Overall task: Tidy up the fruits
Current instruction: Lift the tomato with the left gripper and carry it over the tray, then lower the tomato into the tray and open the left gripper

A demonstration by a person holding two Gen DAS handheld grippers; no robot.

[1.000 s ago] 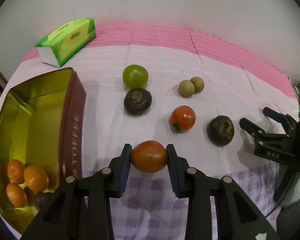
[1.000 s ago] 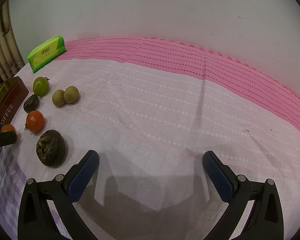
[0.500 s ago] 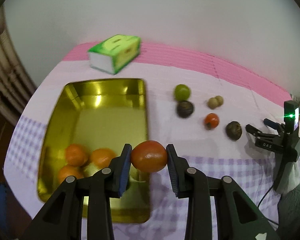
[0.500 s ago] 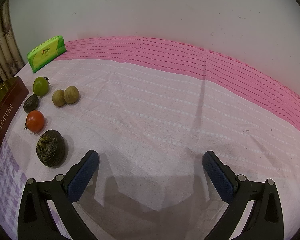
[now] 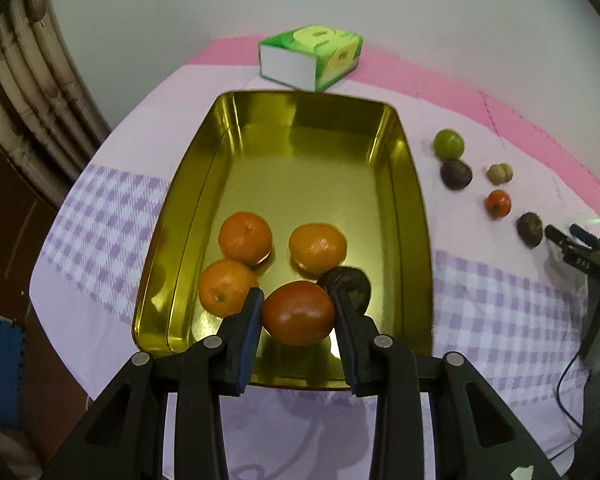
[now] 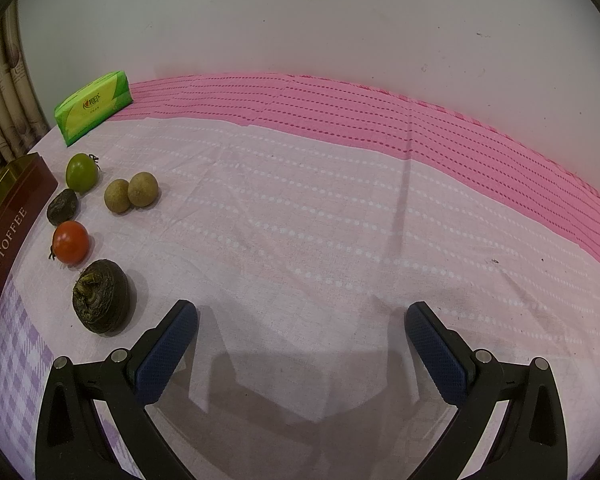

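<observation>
Left claw (image 5: 298, 312) clamped on a red-orange tomato (image 5: 299, 313), fruit pinched between both pads, hanging above the near end of the gold tin (image 5: 408, 184), three oranges (image 5: 245, 237) just beyond, right claw (image 6: 300, 344) wide open over bare worktop (image 6: 320, 220)

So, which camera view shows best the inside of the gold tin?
The left wrist view: it looks down into the gold tin, showing three oranges and a dark fruit inside. The right wrist view shows only its brown outer wall at the left edge.
</observation>
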